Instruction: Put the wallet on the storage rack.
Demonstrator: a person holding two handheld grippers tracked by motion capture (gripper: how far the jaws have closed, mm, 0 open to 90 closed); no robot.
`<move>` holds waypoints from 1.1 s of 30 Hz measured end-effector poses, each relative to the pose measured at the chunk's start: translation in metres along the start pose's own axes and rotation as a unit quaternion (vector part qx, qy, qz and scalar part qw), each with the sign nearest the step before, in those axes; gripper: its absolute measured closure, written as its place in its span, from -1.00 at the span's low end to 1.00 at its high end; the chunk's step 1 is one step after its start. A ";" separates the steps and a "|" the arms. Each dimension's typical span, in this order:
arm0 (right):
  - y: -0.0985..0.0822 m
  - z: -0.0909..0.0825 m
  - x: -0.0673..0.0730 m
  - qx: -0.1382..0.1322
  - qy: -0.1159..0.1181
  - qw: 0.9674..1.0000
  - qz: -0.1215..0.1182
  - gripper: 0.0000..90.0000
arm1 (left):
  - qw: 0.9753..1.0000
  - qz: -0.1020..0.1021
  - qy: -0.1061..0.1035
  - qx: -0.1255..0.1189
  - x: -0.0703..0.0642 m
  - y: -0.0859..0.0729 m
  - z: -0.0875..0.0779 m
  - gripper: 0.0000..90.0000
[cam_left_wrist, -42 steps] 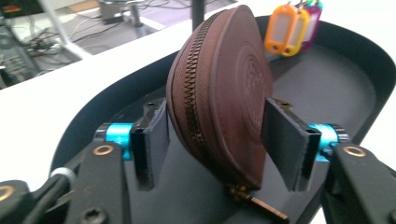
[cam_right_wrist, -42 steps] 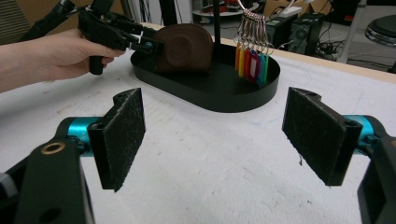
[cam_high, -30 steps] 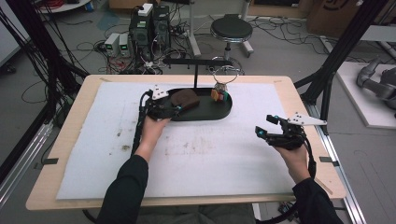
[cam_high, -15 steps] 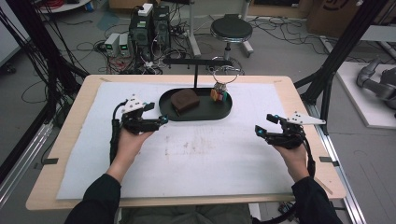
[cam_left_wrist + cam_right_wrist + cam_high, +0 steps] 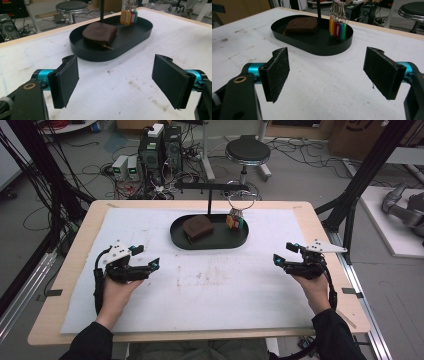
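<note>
The desk (image 5: 320, 227) showed pale, bare wood along its edges under a matt white, stained sheet (image 5: 210, 285). The oval tray (image 5: 140, 33) looked like smooth black metal with a dull sheen. The pouch (image 5: 100, 33) looked like soft brown leather. The key tags (image 5: 337, 28) were glossy coloured plastic. The fingers (image 5: 277, 72) carried rough, matt black pads.

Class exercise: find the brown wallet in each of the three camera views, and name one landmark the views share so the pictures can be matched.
High view: brown wallet, centre-top, left half of the black oval tray.
Left gripper view: upper centre, tray's left part.
Right gripper view: upper left of centre.
Shared landmark: coloured key tags, hanging at the tray's right.
</note>
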State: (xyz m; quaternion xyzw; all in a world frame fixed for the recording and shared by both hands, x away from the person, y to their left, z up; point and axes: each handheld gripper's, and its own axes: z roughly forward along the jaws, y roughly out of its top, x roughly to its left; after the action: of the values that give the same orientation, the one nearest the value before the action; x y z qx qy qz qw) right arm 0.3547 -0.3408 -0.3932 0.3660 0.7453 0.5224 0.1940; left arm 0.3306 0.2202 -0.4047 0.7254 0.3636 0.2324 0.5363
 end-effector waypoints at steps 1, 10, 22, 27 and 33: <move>0.000 0.000 0.000 0.002 -0.002 1.000 0.001 -0.52 | 1.000 0.001 0.001 -0.002 0.002 -0.001 -0.003 -0.52; -0.002 0.006 -0.002 0.019 -0.008 1.000 0.002 -0.53 | 0.999 0.016 0.030 -0.012 0.015 -0.009 -0.013 -0.52; -0.002 0.005 0.000 0.030 -0.009 1.000 0.001 -0.53 | 0.999 0.011 0.035 -0.024 0.015 -0.007 -0.013 -0.52; -0.002 0.004 0.000 0.030 -0.009 1.000 -0.001 -0.53 | 0.999 0.013 0.034 -0.023 0.014 -0.006 -0.013 -0.52; -0.003 0.004 -0.002 0.029 -0.008 1.000 0.003 -0.53 | 0.999 0.008 0.034 -0.018 0.016 -0.007 -0.012 -0.52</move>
State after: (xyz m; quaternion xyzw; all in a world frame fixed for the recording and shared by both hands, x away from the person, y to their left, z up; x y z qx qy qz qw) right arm 0.3578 -0.3401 -0.3974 0.3783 0.7576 0.4978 0.1877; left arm 0.3300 0.2409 -0.4084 0.7098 0.3717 0.2676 0.5352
